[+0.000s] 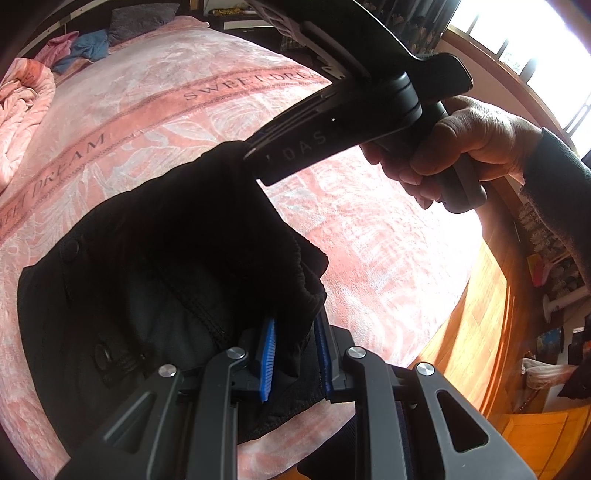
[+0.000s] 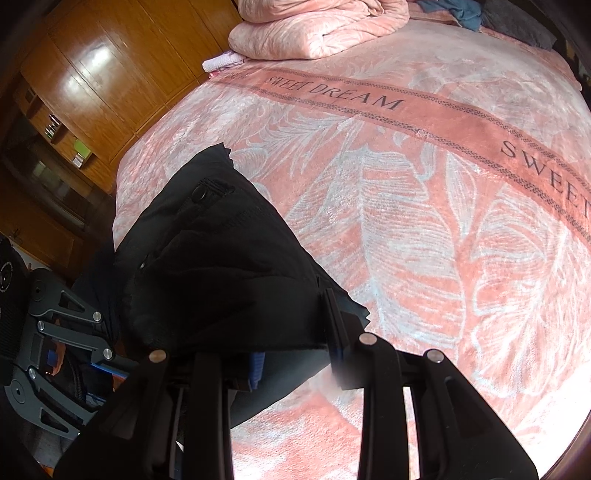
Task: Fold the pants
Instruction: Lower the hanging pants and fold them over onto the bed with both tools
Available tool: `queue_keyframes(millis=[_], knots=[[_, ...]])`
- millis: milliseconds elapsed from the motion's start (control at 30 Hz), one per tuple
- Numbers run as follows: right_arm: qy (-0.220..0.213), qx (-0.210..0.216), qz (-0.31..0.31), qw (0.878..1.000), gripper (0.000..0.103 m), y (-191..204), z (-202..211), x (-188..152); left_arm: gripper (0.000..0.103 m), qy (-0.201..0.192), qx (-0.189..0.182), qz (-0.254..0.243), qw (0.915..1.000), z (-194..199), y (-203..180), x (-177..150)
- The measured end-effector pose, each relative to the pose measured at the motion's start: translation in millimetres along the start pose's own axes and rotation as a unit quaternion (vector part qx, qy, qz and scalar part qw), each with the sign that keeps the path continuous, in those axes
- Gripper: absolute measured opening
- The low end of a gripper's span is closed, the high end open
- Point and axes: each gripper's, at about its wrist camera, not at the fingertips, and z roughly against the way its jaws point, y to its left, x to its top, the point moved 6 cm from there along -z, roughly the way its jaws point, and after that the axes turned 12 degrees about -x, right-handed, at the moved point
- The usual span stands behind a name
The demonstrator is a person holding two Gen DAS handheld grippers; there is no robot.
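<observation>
Black pants (image 1: 166,240) with snap buttons lie bunched on a pink blanket (image 1: 369,229) printed "SWEET DREAM". My left gripper (image 1: 295,328) is shut on the gathered waistband, with black cloth pinched between its blue pads (image 1: 267,343). In the same view a hand (image 1: 461,144) holds my right gripper (image 1: 255,155), whose tip meets the far corner of the pants. In the right wrist view, the pants (image 2: 214,258) fill the space between the fingers of my right gripper (image 2: 295,339), which is shut on the cloth. My left gripper (image 2: 55,354) shows at the lower left, beside the pants.
A folded pink quilt (image 2: 314,33) and loose blue clothes (image 1: 88,48) sit at the head of the bed. A wooden wardrobe (image 2: 92,74) stands along one side. Wooden floor (image 1: 480,314) and a bright window (image 1: 535,44) are on the other.
</observation>
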Motion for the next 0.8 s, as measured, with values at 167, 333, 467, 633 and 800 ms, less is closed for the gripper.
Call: queue_keyframes(millis=[167,333,467,633,800], knots=[[0.002,0.002,-0.004,1.0,0.027,-4.7,-7.2,-5.0,0.02,0.007,0.003,-0.002,1.0,-9.1,1.4,-1.2],[0.005,0.004,-0.007,1.0,0.027,-8.5,-14.4,-9.8,0.02,0.013,0.005,-0.001,0.9999,-17.8,2.8,-2.9],[0.009,0.007,-0.013,1.0,0.027,-12.6,-20.1,-14.3,0.02,0.017,0.005,0.0,0.9998,-23.2,4.5,-4.6],[0.014,0.007,-0.017,1.0,0.027,-14.2,-23.5,-17.2,0.02,0.021,0.006,0.001,0.9998,-26.5,4.8,-4.7],[0.018,-0.001,-0.016,1.0,0.027,-13.8,-24.9,-16.5,0.02,0.022,0.011,-0.001,0.9997,-27.5,3.7,-4.6]])
